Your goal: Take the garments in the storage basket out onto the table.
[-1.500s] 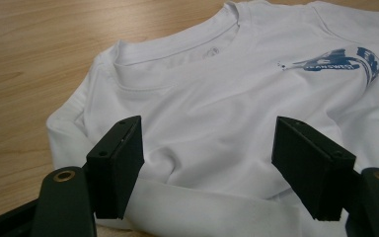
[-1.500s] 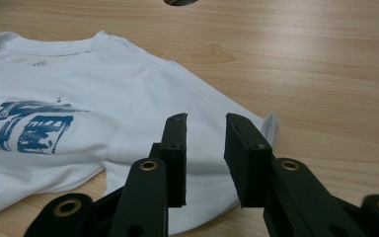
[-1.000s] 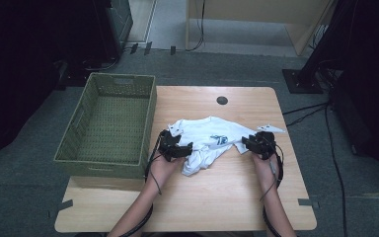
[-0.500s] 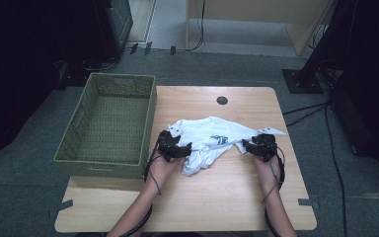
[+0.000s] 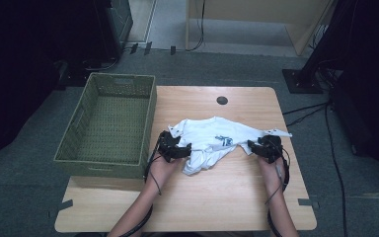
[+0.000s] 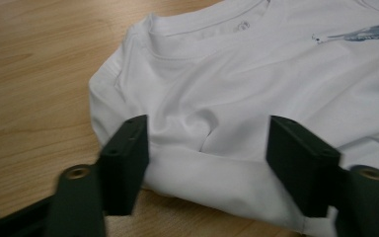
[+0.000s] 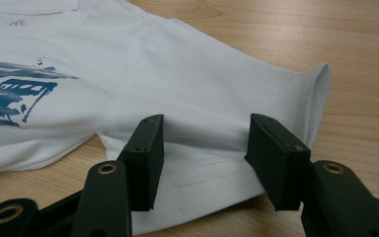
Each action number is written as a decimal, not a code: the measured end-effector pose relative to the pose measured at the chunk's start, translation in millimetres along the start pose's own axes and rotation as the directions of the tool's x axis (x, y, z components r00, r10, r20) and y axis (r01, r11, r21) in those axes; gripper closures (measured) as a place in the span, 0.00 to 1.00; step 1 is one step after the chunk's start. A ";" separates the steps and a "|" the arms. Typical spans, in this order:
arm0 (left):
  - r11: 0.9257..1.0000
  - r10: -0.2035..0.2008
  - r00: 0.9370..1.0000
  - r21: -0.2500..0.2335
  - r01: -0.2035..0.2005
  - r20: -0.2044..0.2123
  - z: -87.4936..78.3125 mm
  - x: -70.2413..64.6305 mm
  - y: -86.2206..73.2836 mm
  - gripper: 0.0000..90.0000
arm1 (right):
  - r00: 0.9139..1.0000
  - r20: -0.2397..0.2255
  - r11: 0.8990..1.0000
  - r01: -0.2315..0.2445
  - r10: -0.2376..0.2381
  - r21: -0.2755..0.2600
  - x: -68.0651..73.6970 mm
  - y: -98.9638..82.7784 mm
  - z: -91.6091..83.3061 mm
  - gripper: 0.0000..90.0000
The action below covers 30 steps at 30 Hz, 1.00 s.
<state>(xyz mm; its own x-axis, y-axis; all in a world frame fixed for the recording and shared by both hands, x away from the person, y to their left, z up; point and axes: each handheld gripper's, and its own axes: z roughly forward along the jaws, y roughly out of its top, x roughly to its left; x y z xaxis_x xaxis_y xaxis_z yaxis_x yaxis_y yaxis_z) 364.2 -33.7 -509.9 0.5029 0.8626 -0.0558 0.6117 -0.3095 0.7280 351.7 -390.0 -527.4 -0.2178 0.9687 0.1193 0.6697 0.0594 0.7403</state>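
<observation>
A white T-shirt [image 5: 217, 140] with a blue print lies crumpled on the wooden table [image 5: 227, 197]. My left gripper [image 5: 186, 150] is at its left side. In the left gripper view the jaws stand apart around a rolled fold of the shirt [image 6: 237, 89]; they have just been closing, and the left gripper [image 6: 207, 143] is open. My right gripper [image 5: 250, 145] is at the shirt's right sleeve. Its jaws have just been opening, and the right gripper [image 7: 202, 136] straddles the hem of the shirt [image 7: 177, 79] without pinching it.
A green woven basket [image 5: 103, 160] stands on the table's left part, close beside my left hand. A dark round hole [image 5: 222, 100] sits near the table's far edge. Bare wood lies between the shirt and the near edge. Cables run on the floor at the right.
Both hands have stayed where they were. The tip of the shirt's right sleeve lies a little farther out to the right than a second ago.
</observation>
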 end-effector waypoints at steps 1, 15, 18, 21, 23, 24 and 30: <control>1.000 0.009 1.000 0.005 -0.009 -0.006 0.7 0.2 -0.3 0.44 | 1.000 0.001 1.000 0.002 -0.002 0.000 -0.1 0.0 0.0 0.55; 0.999 0.043 0.999 0.003 -0.043 -0.028 11.1 7.9 1.3 0.88 | 1.000 0.029 1.000 0.011 -0.011 -0.001 -11.8 -4.7 -6.7 0.55; 1.000 0.029 0.999 0.004 -0.029 -0.032 13.1 11.4 5.4 0.93 | 0.999 0.031 1.000 0.006 -0.006 -0.002 -14.6 -5.4 -7.8 0.55; 1.000 0.021 0.999 -0.007 -0.021 -0.039 14.0 13.1 10.5 0.95 | 1.000 0.031 1.000 0.002 -0.001 -0.006 -16.5 -5.4 -8.0 0.55; 1.000 0.016 0.999 -0.017 -0.016 -0.045 13.5 14.4 14.2 0.95 | 0.999 0.033 1.000 0.002 -0.002 -0.005 -17.6 -5.5 -8.1 0.55; 1.000 0.015 0.999 -0.021 -0.016 -0.048 13.0 15.5 16.0 0.95 | 0.999 0.032 1.000 0.000 0.000 -0.006 -18.2 -5.5 -8.2 0.55; 0.998 -0.012 0.997 -0.065 0.007 -0.073 12.4 19.3 27.6 0.96 | 0.999 0.037 1.000 -0.008 0.008 -0.008 -21.3 -5.6 -8.7 0.55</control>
<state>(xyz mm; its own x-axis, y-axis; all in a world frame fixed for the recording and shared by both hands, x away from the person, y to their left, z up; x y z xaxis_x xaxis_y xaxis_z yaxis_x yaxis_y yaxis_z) 398.3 -30.6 -499.4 0.4496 0.8931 -0.0148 0.5745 -0.2765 0.7704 346.4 -413.1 -528.3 -0.1861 0.9774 0.1007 0.6655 0.0500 0.7448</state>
